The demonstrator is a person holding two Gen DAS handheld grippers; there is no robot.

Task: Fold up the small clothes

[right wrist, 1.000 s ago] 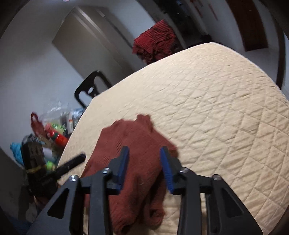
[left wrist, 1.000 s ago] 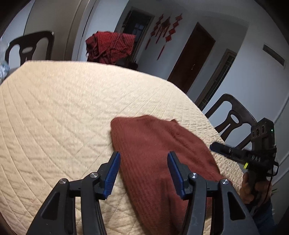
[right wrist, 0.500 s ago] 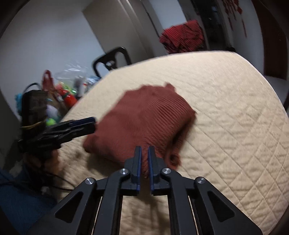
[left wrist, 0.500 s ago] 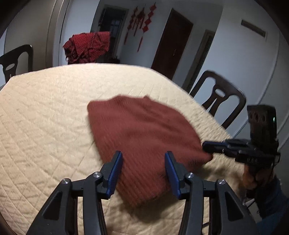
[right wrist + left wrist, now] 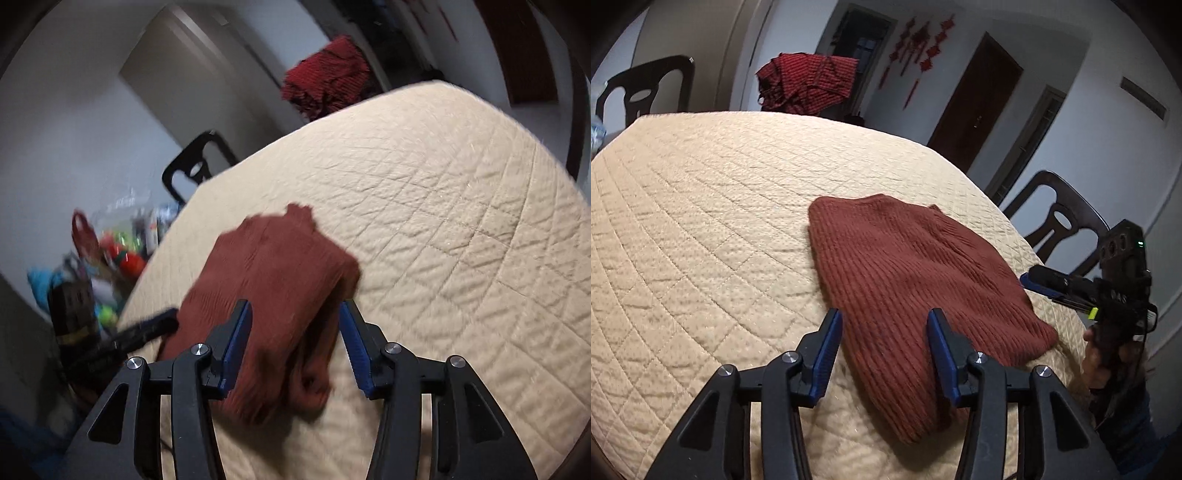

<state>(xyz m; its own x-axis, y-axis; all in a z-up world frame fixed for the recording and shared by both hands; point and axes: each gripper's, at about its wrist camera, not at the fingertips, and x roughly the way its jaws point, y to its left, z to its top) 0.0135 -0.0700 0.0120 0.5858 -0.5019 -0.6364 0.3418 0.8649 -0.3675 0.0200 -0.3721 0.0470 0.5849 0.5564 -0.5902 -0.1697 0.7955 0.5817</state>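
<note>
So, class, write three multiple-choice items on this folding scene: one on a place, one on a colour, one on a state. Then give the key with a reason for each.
1. Where does the folded sweater lie?
A. on the quilted table cover
B. over a chair back
C. on the floor

2. What colour are the finger pads of the left claw?
A. red
B. blue
C. yellow

3. How does the right claw stand?
A. shut on the sweater
B. shut on nothing
C. open

Key:
1 A, the rust-brown knit rests flat on the beige quilting.
2 B, both pads show blue against the black frame.
3 C, its pads stand wide apart, with the sweater seen between them.
</note>
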